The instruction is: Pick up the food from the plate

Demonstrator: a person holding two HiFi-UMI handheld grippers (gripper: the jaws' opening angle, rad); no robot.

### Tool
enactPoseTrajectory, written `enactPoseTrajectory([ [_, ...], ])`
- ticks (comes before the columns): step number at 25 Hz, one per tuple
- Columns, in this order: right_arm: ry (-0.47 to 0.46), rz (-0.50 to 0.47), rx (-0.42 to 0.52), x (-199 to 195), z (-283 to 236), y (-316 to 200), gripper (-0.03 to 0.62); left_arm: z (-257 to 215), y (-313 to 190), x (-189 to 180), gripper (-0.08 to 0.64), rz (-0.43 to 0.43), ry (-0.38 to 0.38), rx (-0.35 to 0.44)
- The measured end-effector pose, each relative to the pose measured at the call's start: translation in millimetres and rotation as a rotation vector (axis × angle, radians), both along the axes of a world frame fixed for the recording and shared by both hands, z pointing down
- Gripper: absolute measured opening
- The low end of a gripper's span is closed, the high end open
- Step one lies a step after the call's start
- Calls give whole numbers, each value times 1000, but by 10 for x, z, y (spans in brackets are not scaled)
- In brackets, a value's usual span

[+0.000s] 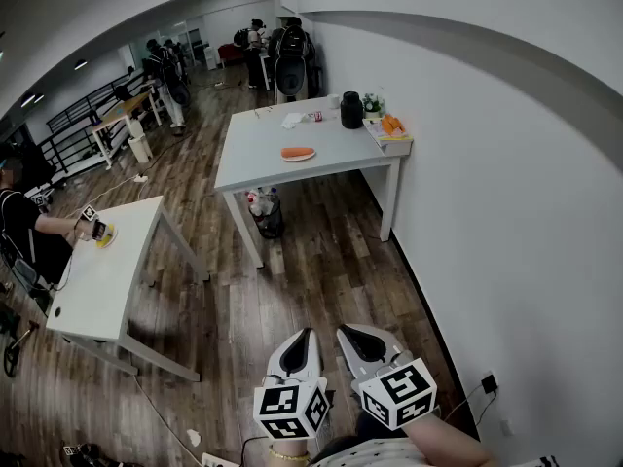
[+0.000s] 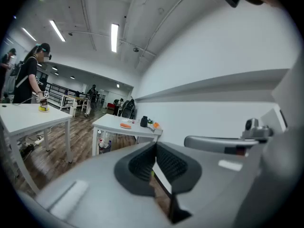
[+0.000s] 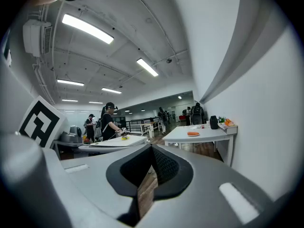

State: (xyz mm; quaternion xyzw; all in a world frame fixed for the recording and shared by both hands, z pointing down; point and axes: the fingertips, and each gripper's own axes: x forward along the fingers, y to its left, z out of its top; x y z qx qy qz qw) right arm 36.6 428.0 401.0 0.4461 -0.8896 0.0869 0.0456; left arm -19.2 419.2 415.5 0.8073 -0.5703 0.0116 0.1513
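An orange piece of food (image 1: 297, 151) lies on a small white plate (image 1: 299, 158) on the white table (image 1: 253, 154) far ahead across the room. It also shows small in the left gripper view as orange food (image 2: 126, 124) and in the right gripper view as orange food (image 3: 193, 133). My left gripper (image 1: 308, 334) and right gripper (image 1: 344, 331) hang side by side over the wooden floor, far short of that table. Each one's jaws are shut with nothing between them. Both point toward the table.
A black jar (image 1: 351, 110), orange items (image 1: 391, 125) and small things stand at the table's far end. A bin (image 1: 268, 217) sits beneath it. A second white table (image 1: 97, 280) stands at the left with a person (image 1: 19, 227) working there. A white wall (image 1: 506, 212) runs along the right.
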Motion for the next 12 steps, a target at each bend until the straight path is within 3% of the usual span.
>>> enactPoseTrajectory([
  [7,-16,3,-4,-123,66,-638,-2,26,-594,-120,8,-2,-19,5],
  [12,-3,-20,23,-150,16,-1449,-2,45,-1342,-166,8,-26,-31,-1],
])
